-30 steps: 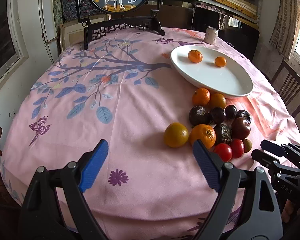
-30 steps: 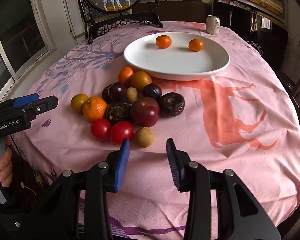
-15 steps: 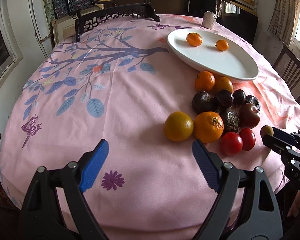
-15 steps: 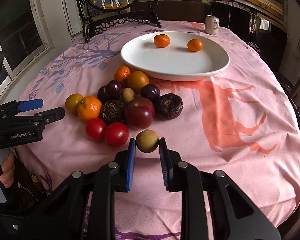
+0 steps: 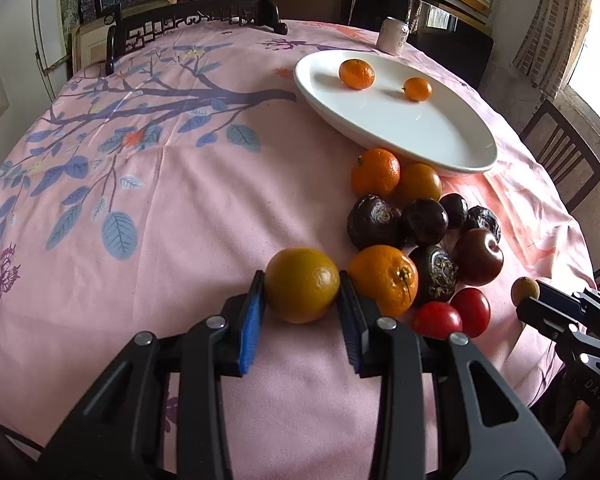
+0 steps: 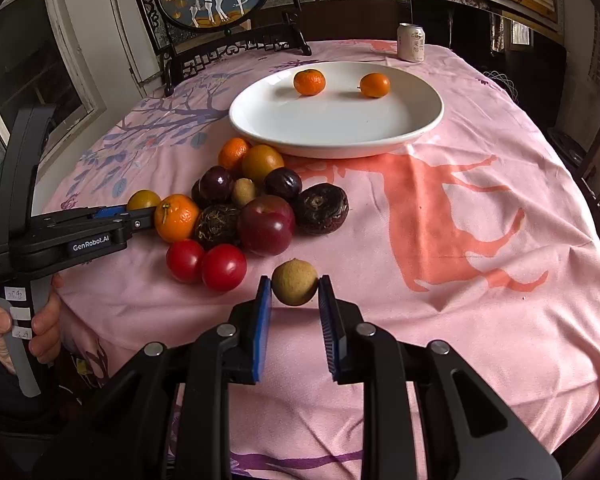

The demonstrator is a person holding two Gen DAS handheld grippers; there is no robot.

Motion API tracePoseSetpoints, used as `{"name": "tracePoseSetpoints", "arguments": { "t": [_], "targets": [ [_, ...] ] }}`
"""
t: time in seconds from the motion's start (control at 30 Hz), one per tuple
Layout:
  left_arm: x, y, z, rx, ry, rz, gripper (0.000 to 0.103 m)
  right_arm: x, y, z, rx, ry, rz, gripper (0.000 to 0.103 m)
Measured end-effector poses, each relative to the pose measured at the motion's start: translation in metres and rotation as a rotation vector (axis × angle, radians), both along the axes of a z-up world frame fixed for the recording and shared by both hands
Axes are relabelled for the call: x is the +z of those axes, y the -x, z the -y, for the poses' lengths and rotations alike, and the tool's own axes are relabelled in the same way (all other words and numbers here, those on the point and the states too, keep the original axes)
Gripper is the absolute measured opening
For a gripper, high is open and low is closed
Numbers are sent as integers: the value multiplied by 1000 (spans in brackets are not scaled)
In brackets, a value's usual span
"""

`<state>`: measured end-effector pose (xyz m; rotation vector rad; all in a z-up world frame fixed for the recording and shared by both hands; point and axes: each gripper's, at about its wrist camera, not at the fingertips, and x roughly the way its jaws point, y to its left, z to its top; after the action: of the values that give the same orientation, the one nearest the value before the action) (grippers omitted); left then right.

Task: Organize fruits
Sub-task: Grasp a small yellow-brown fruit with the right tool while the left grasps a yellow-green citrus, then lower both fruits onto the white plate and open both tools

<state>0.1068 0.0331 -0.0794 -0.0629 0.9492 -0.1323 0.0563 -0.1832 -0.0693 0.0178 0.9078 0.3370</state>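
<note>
Ribbed blue pads: left tongs (image 5: 301, 309) closing onto dimpled yellow-orange citrus (image 5: 302, 285); right tongs (image 6: 294, 300) pinching matte tan round fruit (image 6: 294, 282); heap partly overlapped.

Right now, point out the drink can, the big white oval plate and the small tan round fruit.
Pale drink can (image 6: 411, 43), right wrist view, middle of its side.
Big white oval plate (image 6: 340, 128), right wrist view, bare inner floor.
Small tan round fruit (image 6: 294, 281), right wrist view, centre of its front.

Left tool (image 5: 302, 308) closing on something; right tool (image 6: 294, 300) clamped tight.
</note>
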Motion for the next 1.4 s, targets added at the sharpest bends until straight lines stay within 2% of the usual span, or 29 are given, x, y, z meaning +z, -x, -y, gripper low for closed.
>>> {"name": "tracePoseSetpoints", "arguments": {
  "t": [0.47, 0.63, 0.77, 0.87, 0.97, 1.1, 1.17, 1.27, 1.3, 1.33, 1.37, 1.4],
  "targets": [
    [28, 12, 3, -14, -1, 33, 35, 6, -2, 0, 0, -4, 11, 24],
    [61, -3, 9, -43, -19, 80, 35, 31, -20, 8, 1, 4, 70, 24],
    [89, -50, 25, -81, -20, 95, 35, 53, -62, 16, -4, -5, 119, 24],
    [96, -103, 46, -105, -28, 76, 35, 63, -106, 20, -14, -9, 140, 24],
    [82, -152, 65, -102, -68, 32, 35, 55, -156, 21, -22, 10, 102, 24],
    [50, -205, 77, -67, -77, -60, 35, 22, -214, 26, -52, 52, -10, 24],
    [41, -217, 78, -56, -79, -80, 35, 12, -228, 29, -66, 52, -39, 24],
    [36, -227, 79, -55, -87, -92, 36, 5, -239, 31, -74, 71, -32, 24],
    [35, -229, 80, -55, -90, -95, 38, 4, -241, 30, -72, 81, -26, 24],
    [36, -231, 79, -53, -90, -93, 43, 3, -242, 29, -69, 94, -21, 31],
    [39, -230, 77, -47, -84, -90, 60, 4, -240, 28, -74, 103, -14, 39],
    [44, -228, 74, -41, -73, -77, 67, 8, -237, 30, -84, 109, -1, 42]
  ]
}}
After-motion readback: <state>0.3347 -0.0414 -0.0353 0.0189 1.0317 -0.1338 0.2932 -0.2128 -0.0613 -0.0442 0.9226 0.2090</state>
